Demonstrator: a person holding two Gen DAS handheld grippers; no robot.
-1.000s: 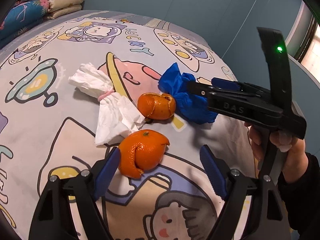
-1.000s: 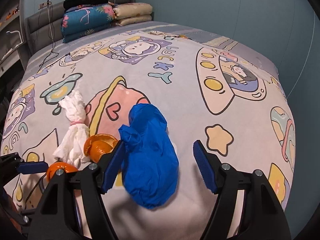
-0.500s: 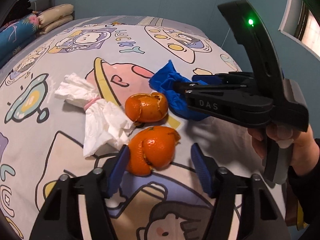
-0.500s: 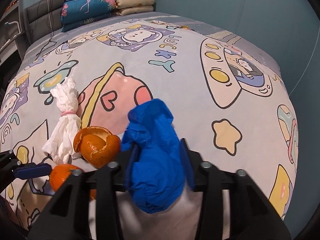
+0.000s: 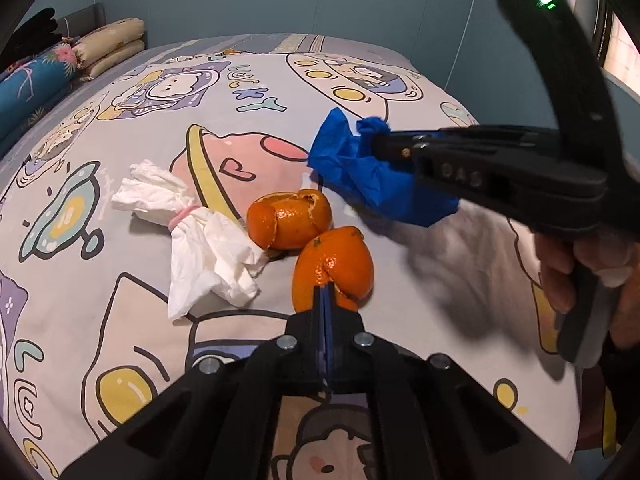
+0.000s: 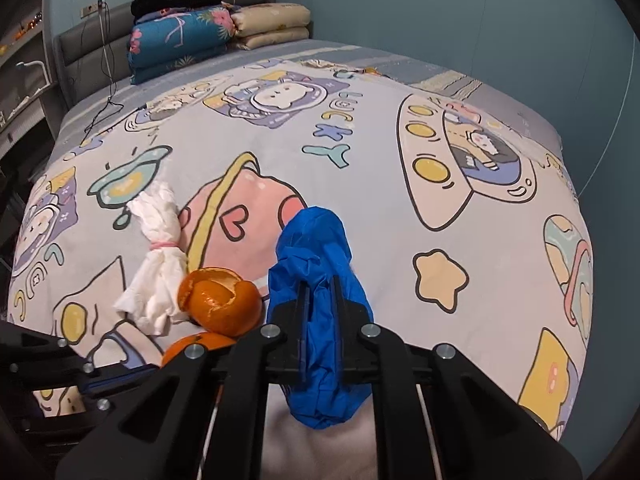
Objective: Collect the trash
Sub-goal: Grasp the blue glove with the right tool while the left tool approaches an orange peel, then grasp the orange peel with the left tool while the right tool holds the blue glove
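both grippers bite at once: our left gripper (image 5: 325, 300) is clamped on the near edge of an orange peel (image 5: 334, 266), its blue pads pressed flat together with the rind pinched between them, while our right gripper (image 6: 319, 300) is clenched on a crumpled blue glove (image 6: 316, 280) that bulges above and below its jaws. a second orange peel (image 5: 290, 220), torn open, sits just beyond the first and touches it. left of that one lies a wad of white tissue (image 5: 192, 236) cinched with a pink band, its near end against the peel. in the left wrist view the glove hangs at the far right of the cluster, on the tip of the right gripper reaching in from the right. we are working on a bed (image 6: 360, 152) spread with a pale cartoon-print cover; folded quilts and pillows (image 6: 216, 36) are stacked at the far headboard, with blue-grey walls behind. our right hand (image 5: 592, 276) wraps the handle at the right edge, fingers curled on the trigger, and both tools are angled downward at the cover.
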